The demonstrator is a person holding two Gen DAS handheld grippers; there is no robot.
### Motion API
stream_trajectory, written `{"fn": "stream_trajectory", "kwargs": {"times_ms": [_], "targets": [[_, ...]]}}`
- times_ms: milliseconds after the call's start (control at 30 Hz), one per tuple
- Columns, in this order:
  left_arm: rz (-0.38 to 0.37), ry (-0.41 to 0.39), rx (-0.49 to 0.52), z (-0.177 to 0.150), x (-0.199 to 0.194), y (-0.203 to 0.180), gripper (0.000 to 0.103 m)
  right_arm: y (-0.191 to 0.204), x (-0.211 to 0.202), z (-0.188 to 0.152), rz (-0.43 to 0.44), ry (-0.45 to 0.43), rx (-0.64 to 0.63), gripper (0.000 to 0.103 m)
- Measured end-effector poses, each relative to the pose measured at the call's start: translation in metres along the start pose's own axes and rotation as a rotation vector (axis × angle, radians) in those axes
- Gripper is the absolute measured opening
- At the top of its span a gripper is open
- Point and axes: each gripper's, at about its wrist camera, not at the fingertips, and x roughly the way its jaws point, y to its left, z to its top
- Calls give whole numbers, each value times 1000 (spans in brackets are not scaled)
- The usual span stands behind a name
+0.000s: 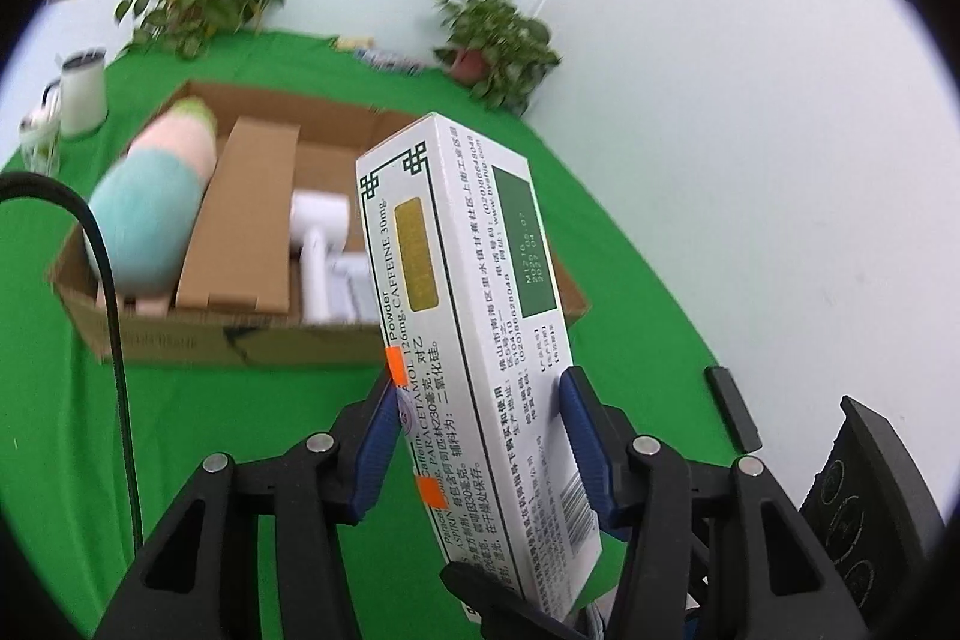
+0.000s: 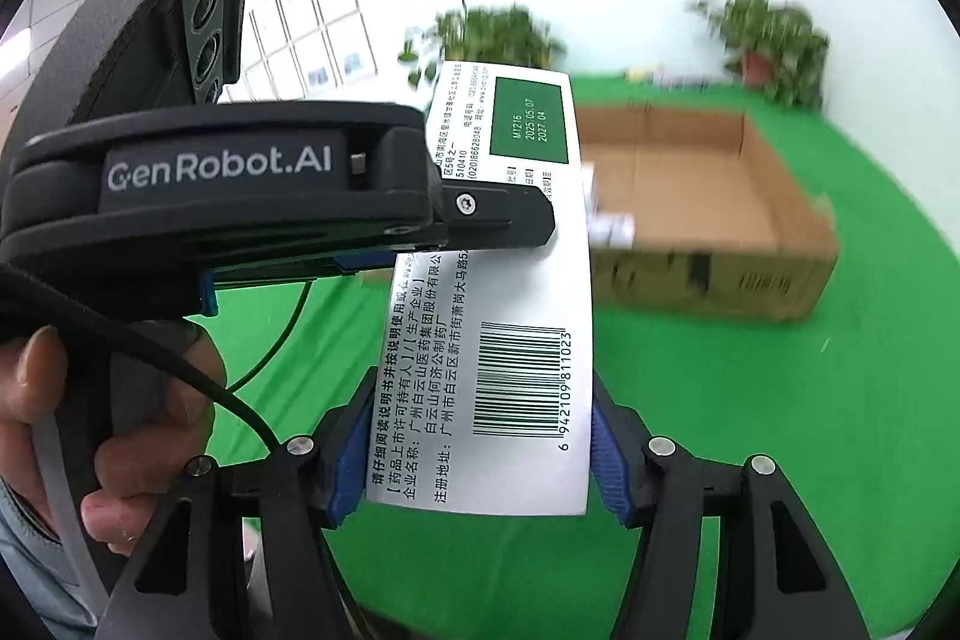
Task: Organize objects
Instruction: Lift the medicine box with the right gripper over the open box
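A white medicine box [image 1: 462, 340] is held in mid-air above a green-covered table [image 1: 600, 292], gripped at once by 2 handheld tongs. The left gripper [image 1: 480, 436] is clamped across the box's narrow sides near its lower end; the right gripper [image 2: 480, 451] is closed on the barcode end of the same box [image 2: 516, 340], while the left tool's body [image 2: 228, 184] is seen crossing the carton higher up. The double grip appears to serve a handover or a re-aiming of the carton, judged from its tilt toward the open cardboard box [image 1: 324, 196] beyond. In that box a pastel plush toy [image 1: 150, 202], a brown cardboard insert [image 1: 240, 220] and white items [image 1: 324, 244] are already stowed. 2 potted plants [image 1: 498, 39] are set along the wall.
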Motion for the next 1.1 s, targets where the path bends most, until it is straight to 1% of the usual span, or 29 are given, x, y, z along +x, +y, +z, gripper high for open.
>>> {"fn": "stream_trajectory", "kwargs": {"times_ms": [67,133,233,367,500,700,767,867,967,1100], "targets": [[-7,-22,23,12,-6,-5,51,1,-1,17,-34,-31,-28,58],[-6,-50,58,29,-12,-13,51,-2,-2,39,-37,-64,-33,58],[-18,-93,103,52,-14,-26,51,-5,-8,62,-55,-120,-45,58],[-35,-119,130,74,-21,-33,51,-9,-10,88,-80,-160,-54,58],[-46,-126,141,97,-13,-38,51,-18,-3,107,-96,-169,-58,58],[-53,-129,146,121,1,-42,51,-35,8,136,-104,-160,-55,58],[-55,-121,144,121,2,-45,51,-40,8,140,-106,-156,-57,58],[-56,-111,141,129,12,-41,51,-49,15,149,-104,-144,-49,58],[-43,-102,139,133,22,-38,51,-61,27,157,-83,-132,-36,58],[-39,-70,121,138,40,-30,51,-71,42,167,-81,-106,-35,58]]}}
